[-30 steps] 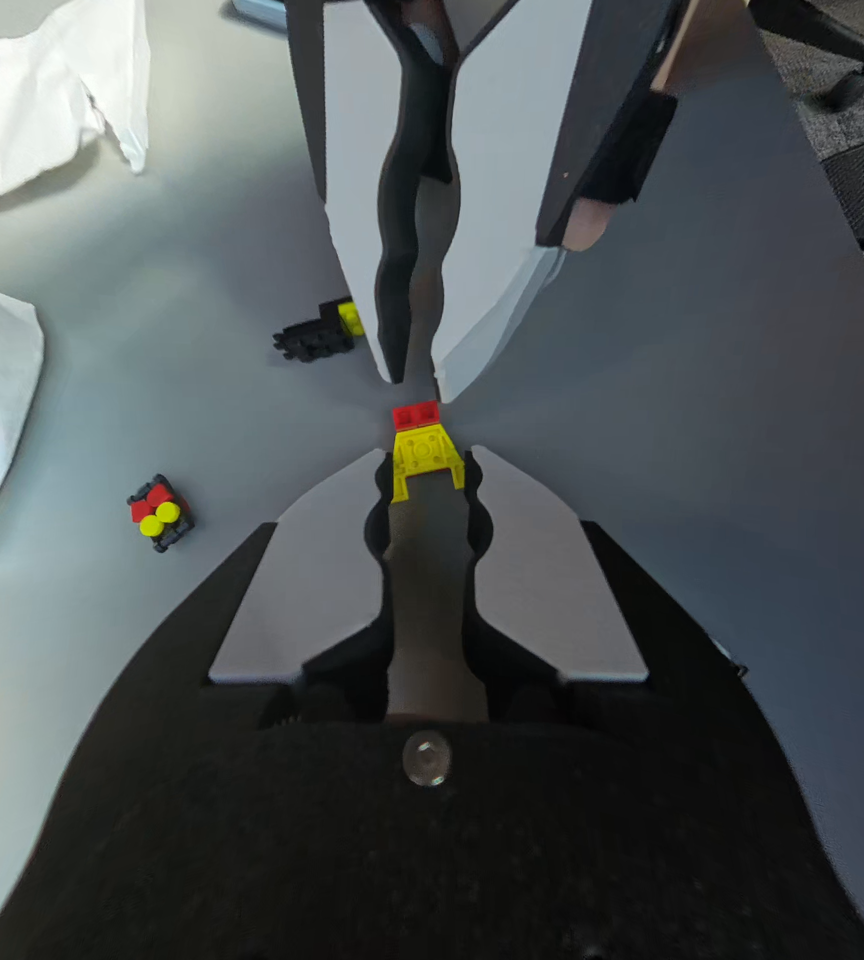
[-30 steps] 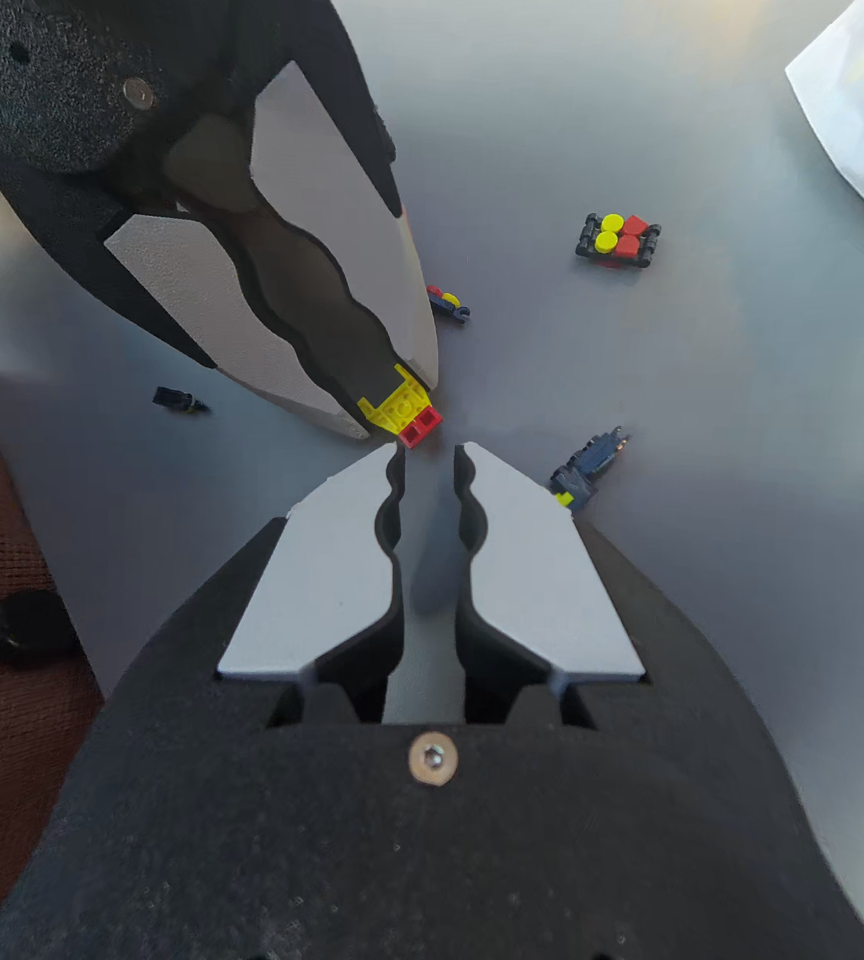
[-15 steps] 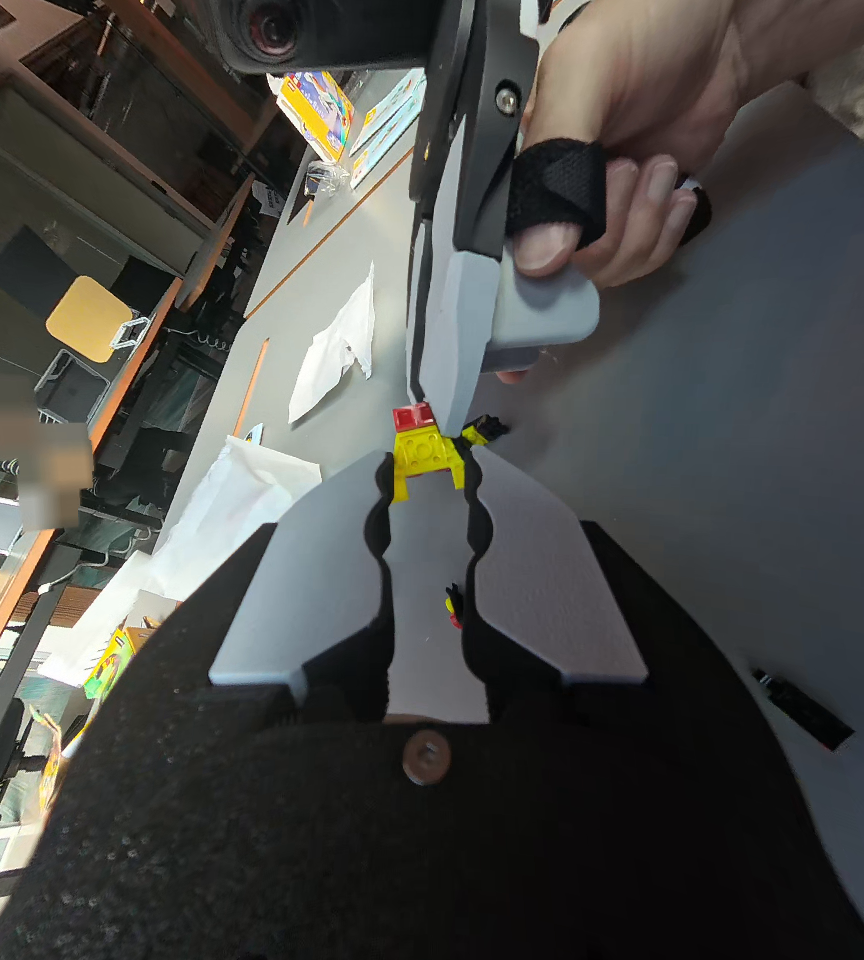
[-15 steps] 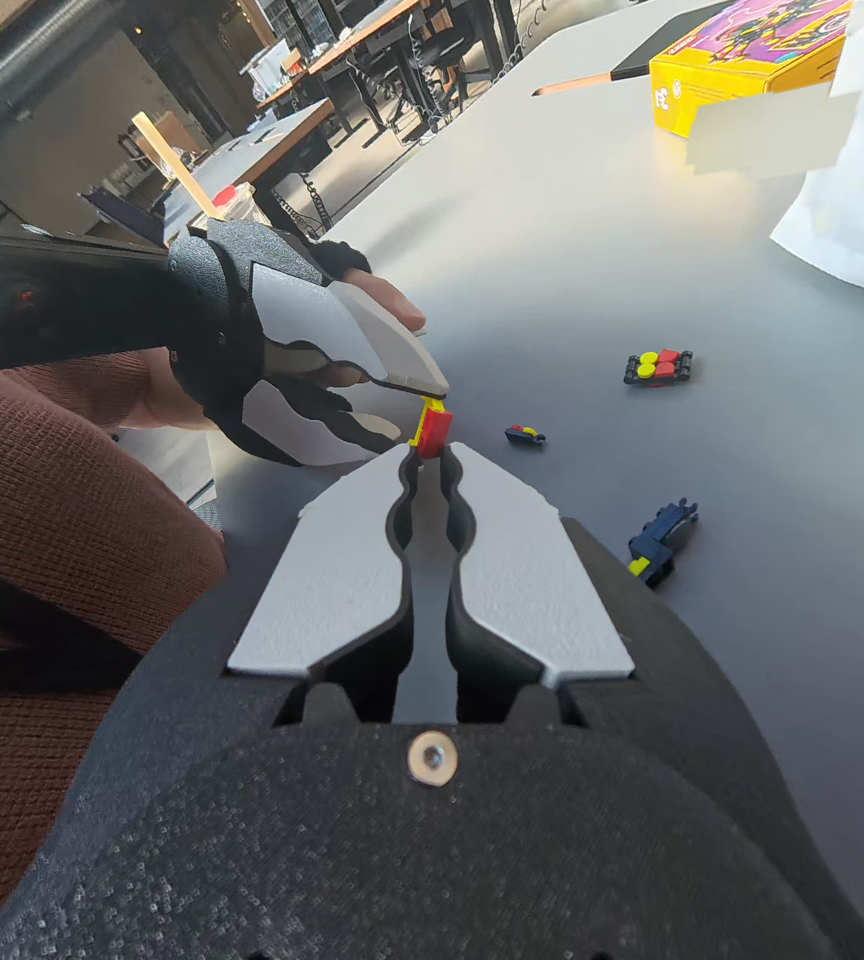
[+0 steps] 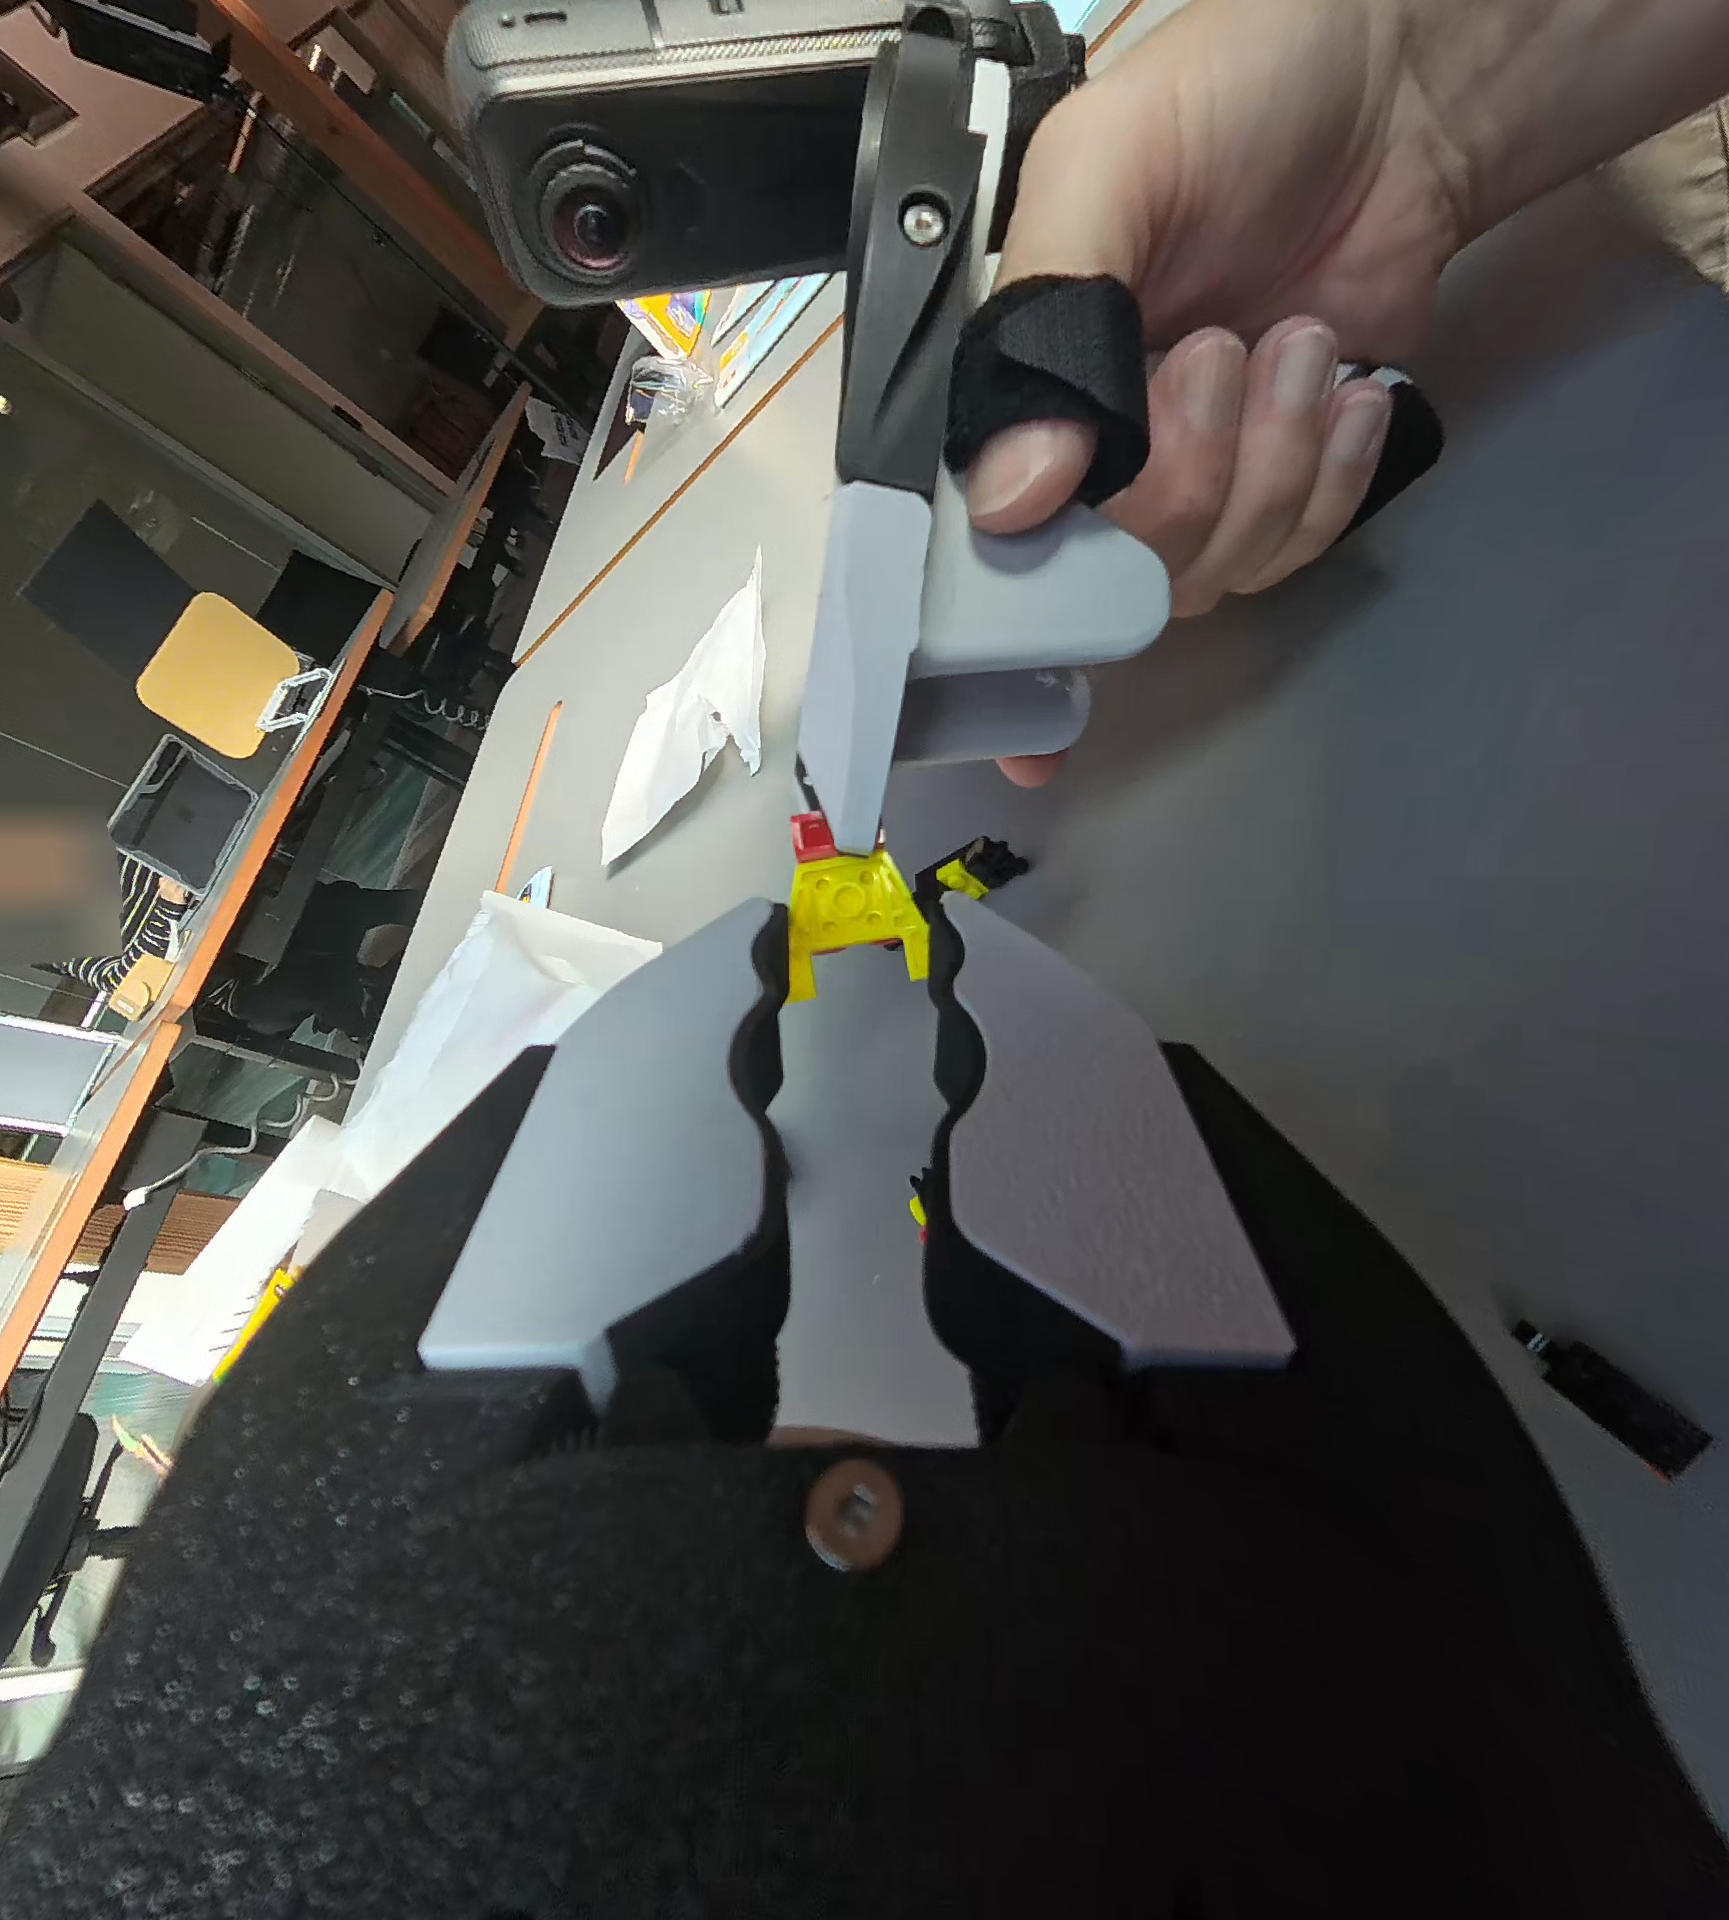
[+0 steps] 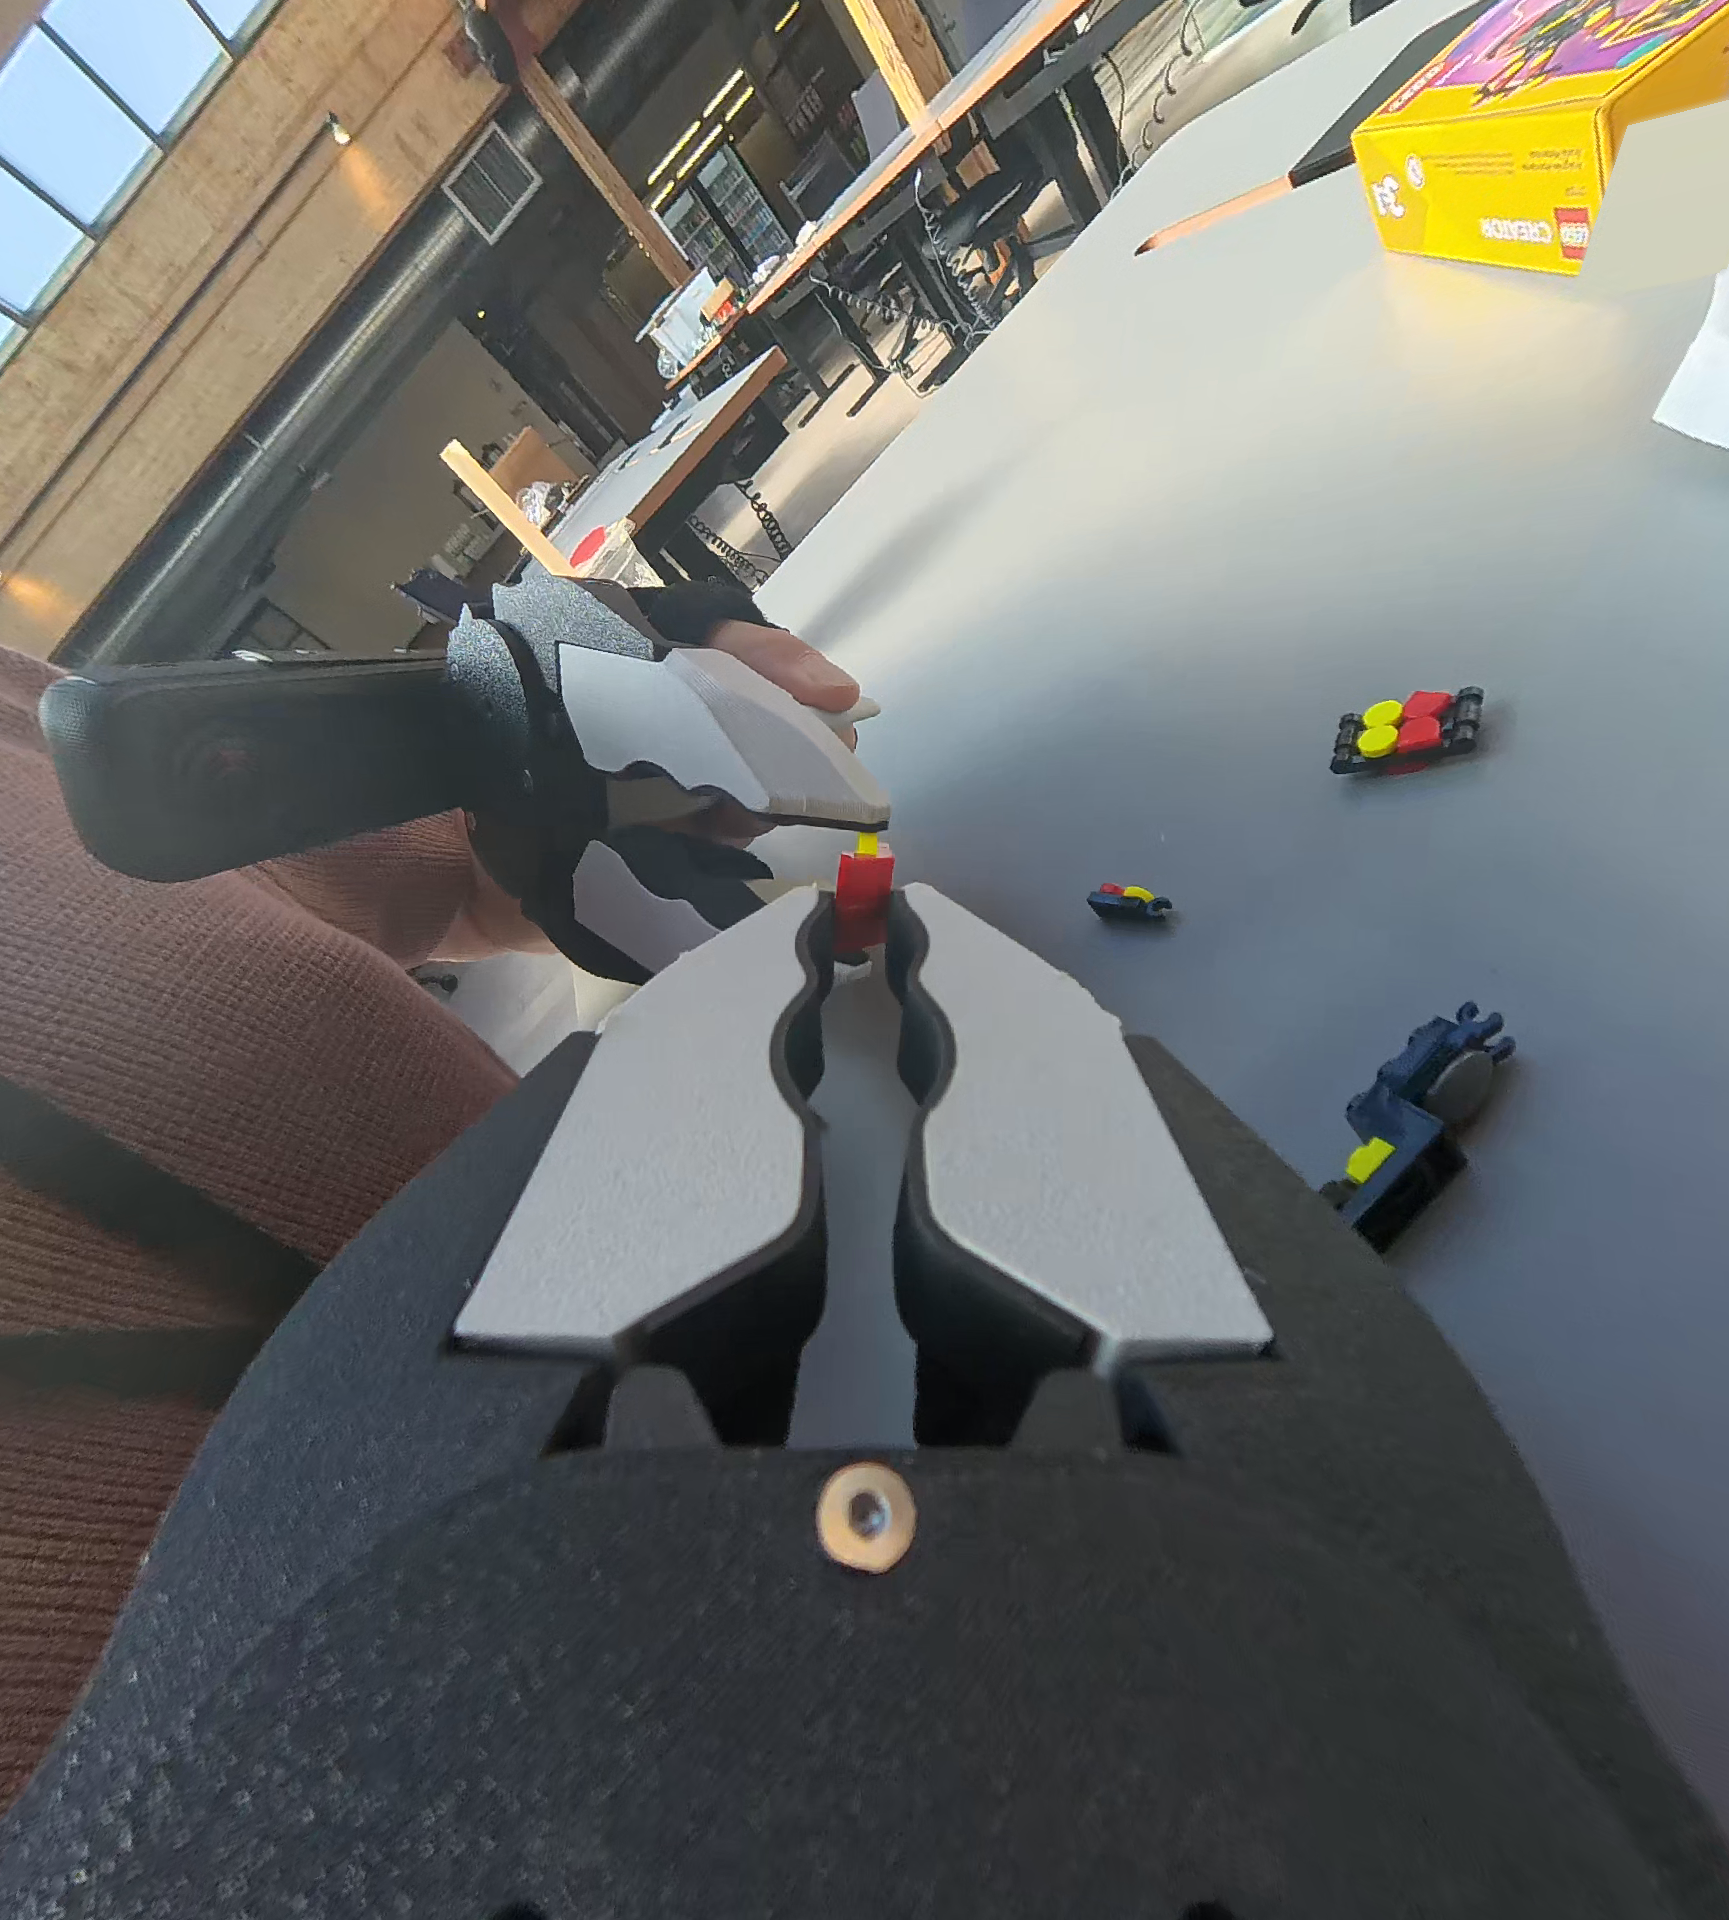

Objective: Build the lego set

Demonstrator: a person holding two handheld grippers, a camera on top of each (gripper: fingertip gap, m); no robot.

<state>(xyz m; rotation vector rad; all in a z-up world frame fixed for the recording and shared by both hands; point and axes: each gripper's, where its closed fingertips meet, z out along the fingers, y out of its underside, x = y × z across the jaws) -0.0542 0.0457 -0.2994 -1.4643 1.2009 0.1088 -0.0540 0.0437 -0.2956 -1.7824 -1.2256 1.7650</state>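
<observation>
My left gripper (image 5: 857, 923) is shut on a yellow wedge plate (image 5: 855, 902) with a small red brick (image 5: 811, 836) fixed at its far end. It holds them above the grey table (image 5: 1462, 935). My right gripper (image 6: 860, 906) has its tips closed on the red brick (image 6: 860, 891). In the left wrist view the right gripper (image 5: 844, 826) comes in from above, held by a hand. In the right wrist view the left gripper (image 6: 844, 836) comes in from the left, with a sliver of the yellow plate (image 6: 868, 840) at its tip.
On the table lie a black wheeled piece with red and yellow studs (image 6: 1405, 730), a small blue piece (image 6: 1130, 902), a dark blue assembly (image 6: 1416, 1117) and a black bar (image 5: 1608, 1408). A yellow box (image 6: 1525, 156) and white paper (image 5: 694, 727) lie farther back. Only a small space, under 4 cm, lies between the two pairs of fingers. My left gripper's tips are some 9 cm from the small blue piece (image 6: 1130, 902).
Both grippers have tilted from pointing down at the table to nearly level. My right gripper has narrowed and closed on the red brick. My left gripper still holds the yellow plate.
</observation>
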